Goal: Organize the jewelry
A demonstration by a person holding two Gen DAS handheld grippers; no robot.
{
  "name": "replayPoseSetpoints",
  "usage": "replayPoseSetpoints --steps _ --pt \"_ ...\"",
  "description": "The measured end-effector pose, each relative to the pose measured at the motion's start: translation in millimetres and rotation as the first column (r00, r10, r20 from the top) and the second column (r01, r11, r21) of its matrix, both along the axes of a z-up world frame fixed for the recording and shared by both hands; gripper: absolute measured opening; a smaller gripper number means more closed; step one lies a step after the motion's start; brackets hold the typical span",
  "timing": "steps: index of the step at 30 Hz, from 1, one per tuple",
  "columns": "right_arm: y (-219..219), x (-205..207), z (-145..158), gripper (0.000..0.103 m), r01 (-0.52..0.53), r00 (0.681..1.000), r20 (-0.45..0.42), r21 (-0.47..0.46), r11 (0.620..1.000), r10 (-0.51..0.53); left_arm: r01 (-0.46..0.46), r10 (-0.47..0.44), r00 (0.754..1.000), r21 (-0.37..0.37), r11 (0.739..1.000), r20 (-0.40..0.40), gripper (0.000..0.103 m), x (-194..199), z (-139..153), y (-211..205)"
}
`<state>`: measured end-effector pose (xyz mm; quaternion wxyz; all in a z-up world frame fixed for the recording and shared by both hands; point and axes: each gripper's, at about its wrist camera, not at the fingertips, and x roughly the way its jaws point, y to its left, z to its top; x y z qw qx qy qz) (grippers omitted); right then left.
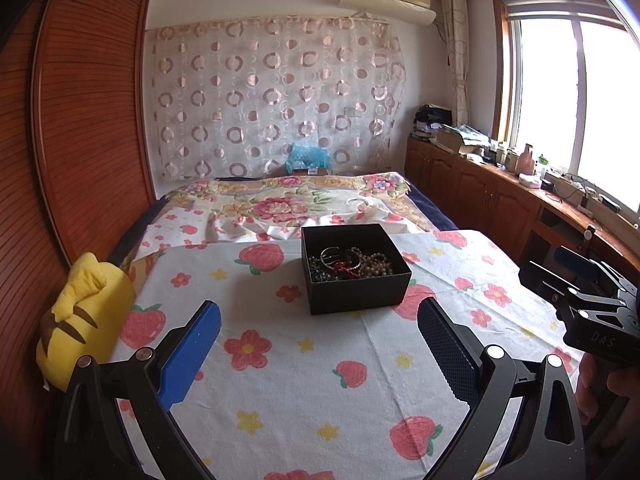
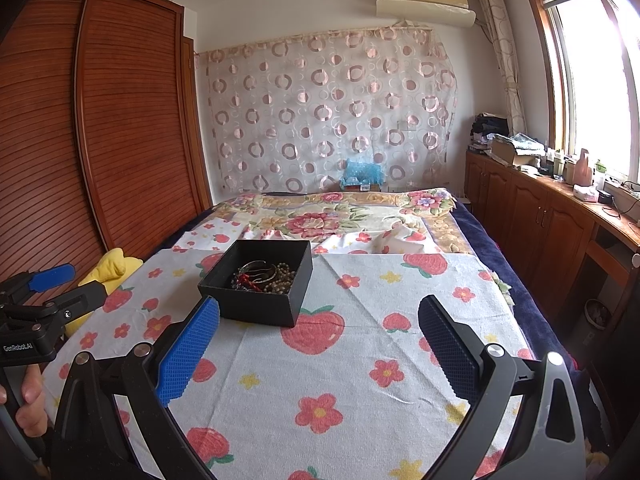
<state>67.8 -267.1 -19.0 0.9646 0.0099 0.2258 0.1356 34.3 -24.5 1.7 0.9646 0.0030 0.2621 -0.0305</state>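
Yellow plush cushion (image 1: 82,312) wedged at the bed's left edge against the wooden wardrobe (image 1: 88,100); out of the way, no part in the job.

Left gripper (image 1: 318,350): jaws spread wide, nothing between them, held low over the strawberry-print cloth (image 1: 300,380) and aimed at the box. The hand (image 2: 28,404) on its grip shows in the right wrist view.

Centre: black box (image 1: 356,294), lidless, sits flat on the cloth, set squarely between both tools so either can reach in. Inside, the jewelry (image 1: 348,264) lies in one heap: a silver bangle (image 1: 331,255), a brown bead string (image 1: 376,262), something red, darker pieces beneath. All tangled together; no piece lies out on the cloth.

Right gripper (image 2: 318,350): jaws likewise wide apart, holding nothing, short of the box and a little right of it.

Judgement: this fits either pieces gathered into the box, or a heap waiting to be sorted. Cannot tell which.

Right: wooden cabinets (image 2: 532,216) under the window, cluttered top.
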Motion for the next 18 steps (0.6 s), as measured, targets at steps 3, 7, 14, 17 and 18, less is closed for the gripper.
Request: replayPoseSetpoints --steps 3,7,14,17,18 --pt "0.2 -0.1 0.1 0.1 -0.002 1.0 -0.002 -0.002 1.0 0.002 -0.002 0.002 1.0 0.001 1.0 -0.001 0.095 0.4 0.1 -0.3" --pt "-0.2 0.0 0.4 0.1 -0.002 1.0 0.001 -0.001 1.0 0.002 -0.006 0.006 1.0 0.005 1.0 0.007 0.095 0.5 0.5 -2.1" --pt "0.4 0.0 -0.1 0.1 -0.001 1.0 0.001 -0.001 1.0 0.001 -0.003 0.003 1.0 0.004 1.0 0.009 0.095 1.9 1.1 -5.7" --pt "0.1 -0.2 0.1 0.1 -0.001 1.0 0.002 -0.001 1.0 0.001 -0.007 0.007 1.0 0.002 1.0 0.01 0.095 1.5 0.8 -5.3" --pt "0.1 -0.2 0.1 0.1 -0.001 1.0 0.002 -0.001 1.0 0.001 -0.009 0.009 1.0 0.004 1.0 0.011 0.095 1.9 0.7 -6.6"
